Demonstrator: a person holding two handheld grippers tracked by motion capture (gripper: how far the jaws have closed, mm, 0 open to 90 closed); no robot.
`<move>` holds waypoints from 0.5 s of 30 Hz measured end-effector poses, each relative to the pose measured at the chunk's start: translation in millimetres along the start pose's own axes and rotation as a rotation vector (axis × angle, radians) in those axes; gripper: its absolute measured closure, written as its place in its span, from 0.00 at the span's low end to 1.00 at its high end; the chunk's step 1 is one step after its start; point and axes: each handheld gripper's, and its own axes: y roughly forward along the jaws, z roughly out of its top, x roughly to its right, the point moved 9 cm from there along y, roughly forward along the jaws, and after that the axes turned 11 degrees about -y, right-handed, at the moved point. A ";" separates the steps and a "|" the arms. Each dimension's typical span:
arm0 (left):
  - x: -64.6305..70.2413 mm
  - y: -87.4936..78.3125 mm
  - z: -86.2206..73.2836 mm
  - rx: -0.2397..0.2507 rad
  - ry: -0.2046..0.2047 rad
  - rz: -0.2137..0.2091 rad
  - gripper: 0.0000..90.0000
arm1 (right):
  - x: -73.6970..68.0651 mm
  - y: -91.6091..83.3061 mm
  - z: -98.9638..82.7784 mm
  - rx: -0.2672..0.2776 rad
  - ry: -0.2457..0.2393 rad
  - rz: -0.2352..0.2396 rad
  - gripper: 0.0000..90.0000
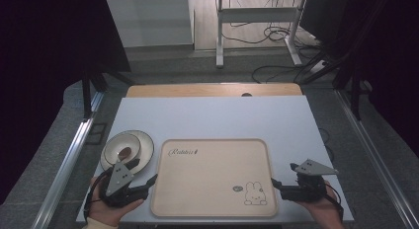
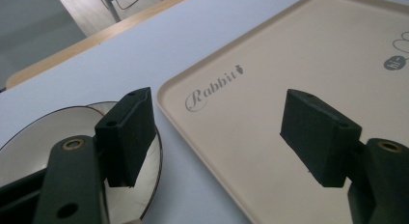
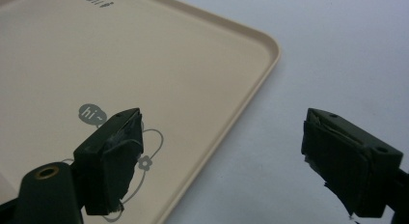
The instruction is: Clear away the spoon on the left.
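A smooth beige tray [image 1: 212,177] with rounded corners and a low raised rim (a rabbit is drawn in one corner) lies on the matte pale table [image 1: 207,118]. A glossy round plate [image 1: 144,140] holding a small bowl [image 1: 123,146] sits just left of it. The left gripper [image 1: 143,175] gapes wide, empty, over the plate's edge and the tray's left rim. The right gripper [image 1: 284,177], equally wide and empty, straddles the tray's right rim.

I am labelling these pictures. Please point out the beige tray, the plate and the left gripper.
beige tray [image 1: 207,179]: high view, bare middle of its floor.
plate [image 1: 146,142]: high view, right rim.
left gripper [image 2: 217,137]: left gripper view, midway between its open jaws.
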 end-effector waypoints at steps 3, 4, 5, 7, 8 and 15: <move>-4.3 -1.8 -1.3 0.003 -0.008 0.011 0.31 | -0.1 0.5 -0.2 -0.002 -0.001 0.000 0.17; -4.3 -1.8 -1.3 0.003 -0.008 0.011 0.31 | -0.1 0.5 -0.2 -0.002 -0.001 0.000 0.17; -5.9 -2.8 -1.5 0.004 -0.011 0.016 0.31 | 0.0 0.5 -0.2 -0.002 0.000 0.000 0.17; -6.7 -3.4 -1.7 0.006 -0.015 0.019 0.31 | 0.0 0.4 -0.2 -0.003 0.000 -0.001 0.17; -8.8 -4.7 -2.3 0.007 -0.019 0.025 0.31 | 0.0 0.3 -0.3 -0.003 0.000 -0.001 0.17; -17.4 -9.6 -4.4 0.015 -0.036 0.052 0.31 | 0.2 0.9 -0.9 -0.006 -0.002 -0.001 0.17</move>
